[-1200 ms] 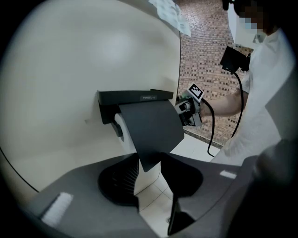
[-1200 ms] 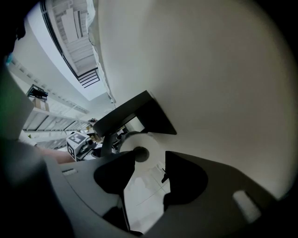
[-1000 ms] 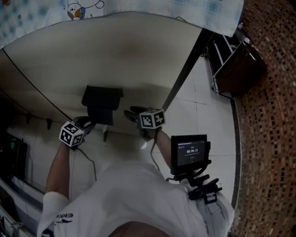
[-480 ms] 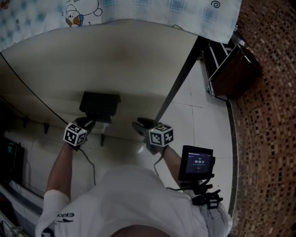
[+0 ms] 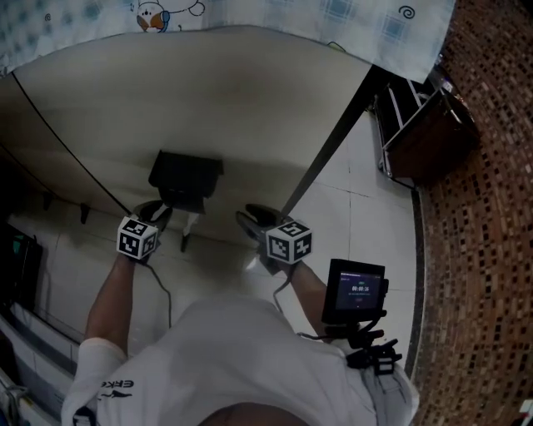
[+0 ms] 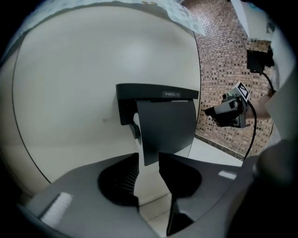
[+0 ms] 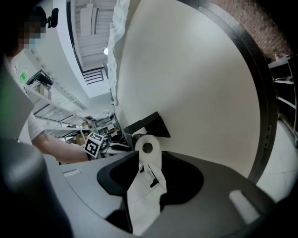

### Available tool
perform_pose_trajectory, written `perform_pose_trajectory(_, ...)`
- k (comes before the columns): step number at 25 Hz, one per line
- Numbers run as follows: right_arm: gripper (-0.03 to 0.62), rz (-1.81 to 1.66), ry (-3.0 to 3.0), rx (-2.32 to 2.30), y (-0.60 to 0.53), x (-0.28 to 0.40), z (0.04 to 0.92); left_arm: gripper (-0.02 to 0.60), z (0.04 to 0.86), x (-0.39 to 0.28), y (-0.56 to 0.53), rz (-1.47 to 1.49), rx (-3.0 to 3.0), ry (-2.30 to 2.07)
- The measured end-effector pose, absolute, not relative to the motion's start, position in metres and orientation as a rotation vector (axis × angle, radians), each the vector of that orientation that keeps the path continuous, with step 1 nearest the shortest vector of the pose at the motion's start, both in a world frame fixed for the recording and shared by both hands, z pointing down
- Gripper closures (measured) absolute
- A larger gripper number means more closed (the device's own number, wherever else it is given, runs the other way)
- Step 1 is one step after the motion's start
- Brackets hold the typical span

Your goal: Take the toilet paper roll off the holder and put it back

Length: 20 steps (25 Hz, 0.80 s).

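A black toilet paper holder (image 5: 185,179) hangs on the pale wall. In the left gripper view its cover flap (image 6: 165,122) hides most of the roll, and only a white edge (image 6: 136,121) shows. In the right gripper view the white roll (image 7: 148,148) sits under the holder (image 7: 148,124) with a tail of paper (image 7: 143,195) hanging down. My left gripper (image 5: 158,213) is just below the holder, its jaws open and just widened, with nothing between them (image 6: 149,160). My right gripper (image 5: 250,219) stays to the right of the holder, apart from it. Its jaws (image 7: 150,160) have just narrowed but stay open and empty.
A dark metal rack (image 5: 425,116) stands at the right against a mosaic-tiled wall (image 5: 483,250). A patterned cloth (image 5: 250,12) hangs above. A small screen on a mount (image 5: 356,291) sits at my right side. Small hooks (image 5: 83,215) stick out of the wall at the left.
My right gripper has drawn back from the holder, to the right and toward me. The left gripper has stayed near the holder's lower left.
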State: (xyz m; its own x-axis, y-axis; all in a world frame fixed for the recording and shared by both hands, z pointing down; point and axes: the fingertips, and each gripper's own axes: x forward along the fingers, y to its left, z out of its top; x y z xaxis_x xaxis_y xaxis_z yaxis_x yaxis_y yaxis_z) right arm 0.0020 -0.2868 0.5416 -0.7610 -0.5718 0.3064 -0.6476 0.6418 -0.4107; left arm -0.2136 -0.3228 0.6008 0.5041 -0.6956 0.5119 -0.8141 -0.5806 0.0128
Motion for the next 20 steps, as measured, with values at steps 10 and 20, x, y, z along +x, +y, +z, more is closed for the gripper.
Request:
perform_pose_trajectory(10, 0.456, 0.719, -2.746, 0.912, -0.279, -0.009, 0.529, 0.459, 0.578, -0.222, -0.289, 0.485, 2.379, -1.517)
perform_pose_trajectory(20, 0.545, 0.657, -2.789, 0.814, -0.274, -0.024, 0.531, 0.571, 0.543, -0.204, -0.227, 0.254, 2.253, -1.791)
